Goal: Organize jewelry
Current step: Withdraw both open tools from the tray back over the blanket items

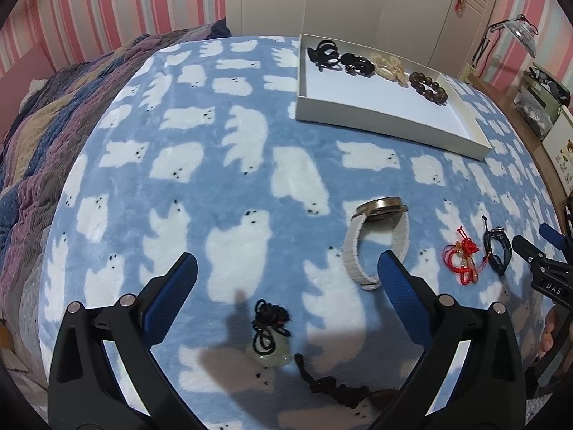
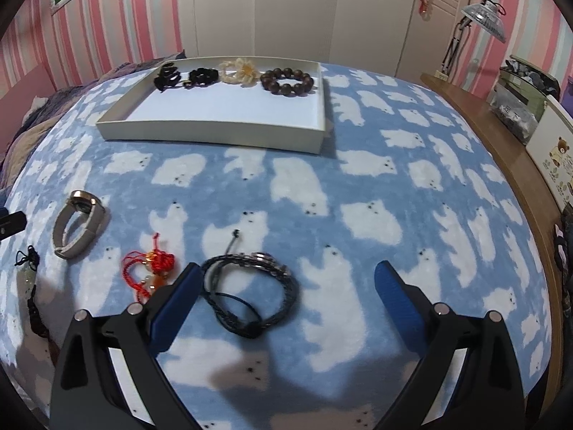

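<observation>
While both hand-held grippers hover spread wide over a blue blanket (image 2: 358, 186) printed with white bears, a shallow white tray (image 2: 215, 132) sits at the far side of the bed with four pieces lined along its back wall. From left to right in the right wrist view, the tray holds a black hair claw (image 2: 168, 78), a black beaded piece (image 2: 203, 76), a pale cream flower-shaped hair tie (image 2: 239, 71) and a dark wooden bead bracelet (image 2: 287, 80); the near part of the tray floor is bare.

The left gripper (image 1: 286, 272) is released and grasps nothing, its blue-padded fingers (image 1: 404, 297) standing to either side of a pale green jade pendant (image 1: 268, 356) on a black knotted cord that lies on the blanket just below them. A white-banded watch (image 1: 376, 240) rests on its side touching the blanket beside the right-hand finger.

The right gripper (image 2: 286, 279) is likewise released and empty, with a dark braided bracelet (image 2: 254, 290) lying on the blanket between its fingers, close to the left one. A red knotted cord charm (image 2: 150, 268) lies just left of that finger, and the watch farther left.

A desk lamp (image 2: 483, 18) stands by a wooden ledge at right.
</observation>
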Demonstrator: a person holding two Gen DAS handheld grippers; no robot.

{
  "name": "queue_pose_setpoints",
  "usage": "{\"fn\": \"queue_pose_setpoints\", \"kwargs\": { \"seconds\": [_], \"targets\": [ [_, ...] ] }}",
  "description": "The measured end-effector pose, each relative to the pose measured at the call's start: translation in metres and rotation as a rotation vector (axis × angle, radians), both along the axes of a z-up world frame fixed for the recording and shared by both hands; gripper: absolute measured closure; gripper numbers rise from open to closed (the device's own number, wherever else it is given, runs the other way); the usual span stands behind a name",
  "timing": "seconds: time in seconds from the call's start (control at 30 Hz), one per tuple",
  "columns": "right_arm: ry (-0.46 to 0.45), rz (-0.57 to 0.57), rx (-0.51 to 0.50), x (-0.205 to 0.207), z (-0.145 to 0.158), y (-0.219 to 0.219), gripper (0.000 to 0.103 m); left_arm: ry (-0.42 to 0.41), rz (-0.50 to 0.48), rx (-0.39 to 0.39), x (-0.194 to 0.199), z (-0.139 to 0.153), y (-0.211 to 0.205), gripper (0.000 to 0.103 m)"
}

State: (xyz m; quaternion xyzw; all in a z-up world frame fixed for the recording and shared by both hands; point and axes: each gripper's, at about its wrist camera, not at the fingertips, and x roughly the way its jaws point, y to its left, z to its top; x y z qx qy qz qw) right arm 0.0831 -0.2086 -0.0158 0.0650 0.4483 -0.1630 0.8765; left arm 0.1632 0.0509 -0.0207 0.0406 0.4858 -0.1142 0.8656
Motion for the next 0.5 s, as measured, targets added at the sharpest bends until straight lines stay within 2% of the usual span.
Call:
{"fn": "queue_pose_setpoints", "kwargs": {
  "seconds": [0.13, 0.33, 0.4, 0.5],
  "targets": [
    [0.008, 0.049, -0.005, 0.008, -0.001, 0.012, 0.006, 0.002, -0.027, 0.004, 0.001, -0.001, -0.011, 0.004],
    [0.002, 0.090, 0.053, 0.018, -0.002, 0.025, 0.008, 0.014, -0.071, -0.007, 0.005, -0.002, -0.028, 0.008],
    [0.009, 0.115, 0.045, 0.022, -0.002, 0.032, 0.017, 0.008, -0.090, -0.001, 0.004, -0.002, -0.035, 0.008],
    [0.020, 0.136, 0.050, 0.026, -0.003, 0.039, 0.021, 0.001, -0.108, 0.020, 0.006, -0.002, -0.044, 0.008]
  ]
}}
